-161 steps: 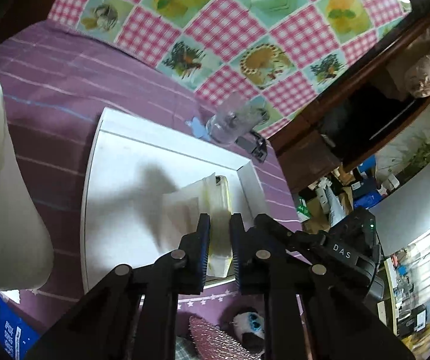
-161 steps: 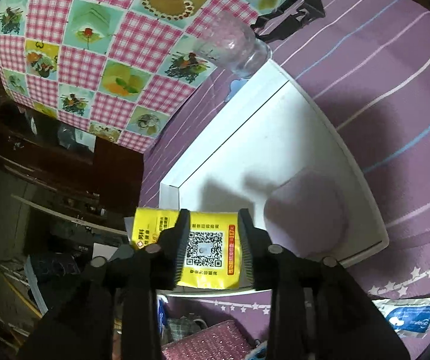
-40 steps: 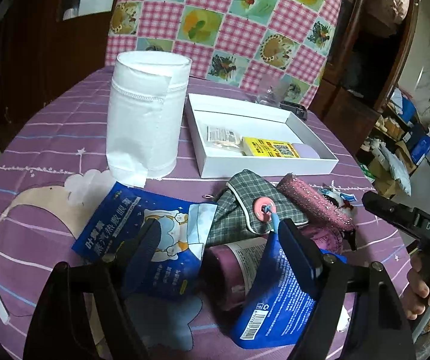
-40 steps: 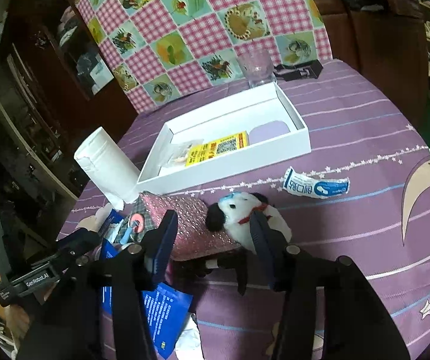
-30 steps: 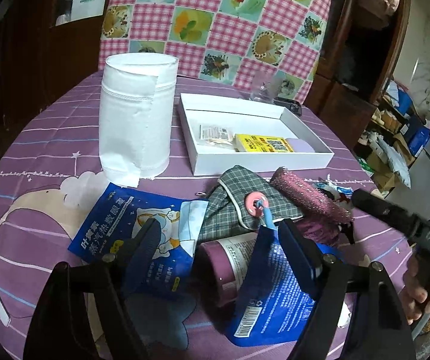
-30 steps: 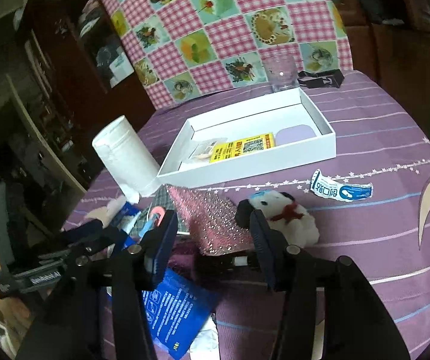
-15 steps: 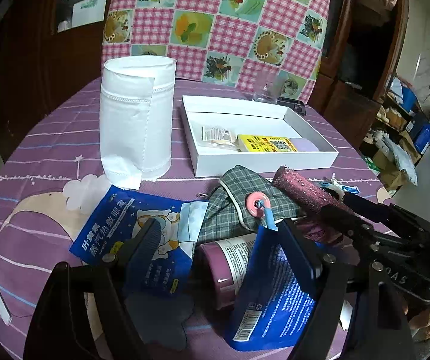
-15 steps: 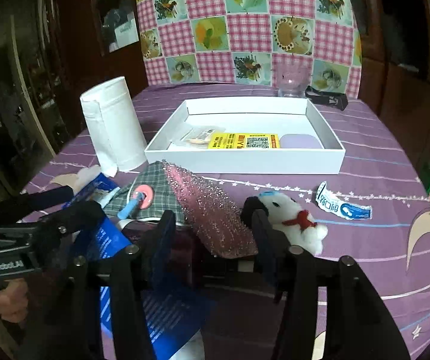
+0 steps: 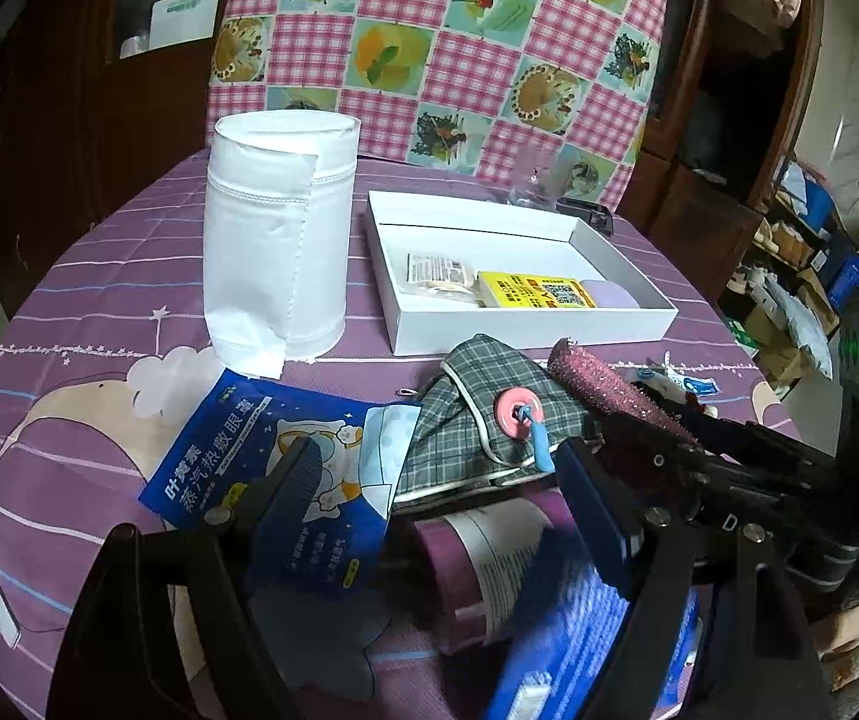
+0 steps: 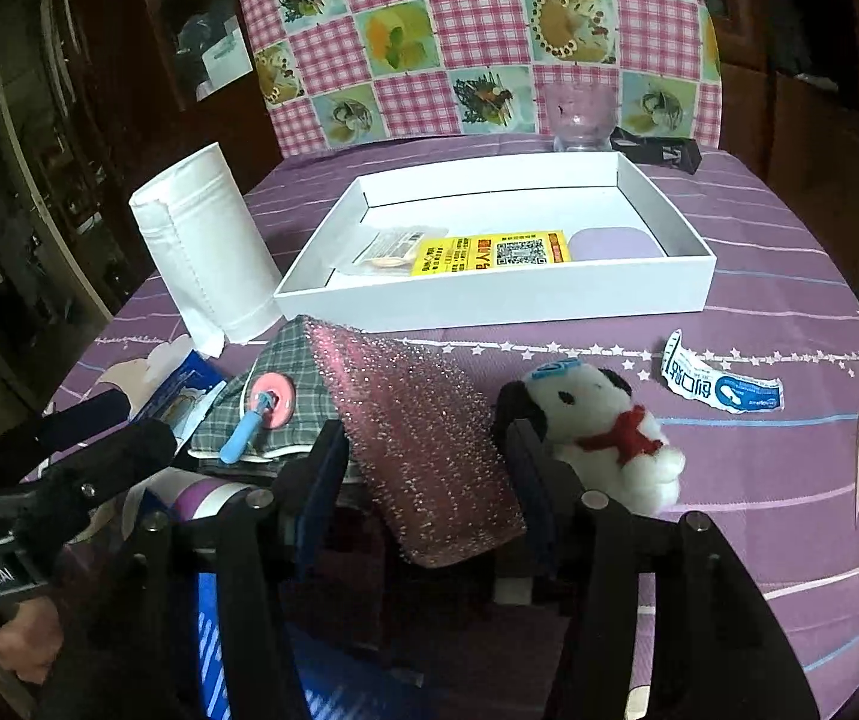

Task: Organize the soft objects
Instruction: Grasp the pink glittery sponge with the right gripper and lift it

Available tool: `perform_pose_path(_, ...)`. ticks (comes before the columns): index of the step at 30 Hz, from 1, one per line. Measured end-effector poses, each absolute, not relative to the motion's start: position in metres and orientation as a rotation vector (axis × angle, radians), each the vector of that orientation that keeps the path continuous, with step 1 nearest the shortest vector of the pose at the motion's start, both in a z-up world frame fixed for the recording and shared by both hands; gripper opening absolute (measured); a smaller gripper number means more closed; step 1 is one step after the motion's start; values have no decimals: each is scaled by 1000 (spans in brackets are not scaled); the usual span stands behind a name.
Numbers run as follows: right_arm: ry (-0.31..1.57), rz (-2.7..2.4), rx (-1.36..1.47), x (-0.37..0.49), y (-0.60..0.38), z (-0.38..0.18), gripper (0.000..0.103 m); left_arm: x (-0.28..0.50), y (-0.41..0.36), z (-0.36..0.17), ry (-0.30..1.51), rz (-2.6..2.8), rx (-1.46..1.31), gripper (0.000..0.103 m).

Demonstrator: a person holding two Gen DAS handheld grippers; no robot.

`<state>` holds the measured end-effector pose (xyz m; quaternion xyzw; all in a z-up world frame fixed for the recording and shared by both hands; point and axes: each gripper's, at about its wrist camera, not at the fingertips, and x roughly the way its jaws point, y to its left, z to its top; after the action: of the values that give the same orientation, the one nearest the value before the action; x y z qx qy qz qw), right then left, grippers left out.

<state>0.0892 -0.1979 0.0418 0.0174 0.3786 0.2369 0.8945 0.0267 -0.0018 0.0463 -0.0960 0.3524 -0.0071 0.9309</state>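
At the bottom of the right wrist view, right claw [image 10: 423, 468] straddles the pink glitter pouch [image 10: 423, 432], jaws apart, not yet gripping; judged step: picking it. Left claw [image 9: 435, 480] hangs apart, empty, over the blue packet [image 9: 249, 468]. Next: clamp, lift to the white box [image 10: 489, 300] at centre frame on the table [image 10: 789, 300].

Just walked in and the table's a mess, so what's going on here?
A person is sorting soft items into a white box, which already holds a yellow packet, a clear sachet and a lilac pad. The right tool straddles a pink glittery pouch beside a plush dog, not yet gripping. The left tool hangs open over blue sachets and a plaid pouch.
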Motion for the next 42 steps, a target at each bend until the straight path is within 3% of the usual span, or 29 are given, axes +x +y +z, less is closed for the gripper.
perform_pose_path(2, 775, 488, 14, 87, -195, 41, 56, 27, -2, 46, 721, -15, -197, 81)
perform_pose_path(13, 777, 508, 109, 88, -214, 49, 27, 27, -1, 47, 718, -9, -192, 81)
perform_pose_path(19, 718, 522, 191, 82, -229, 63, 18, 26, -1, 48, 710, -10, -192, 81)
perform_pose_path(42, 614, 522, 376, 71, -273, 90, 18, 34, -30, 69, 669, -50, -139, 81)
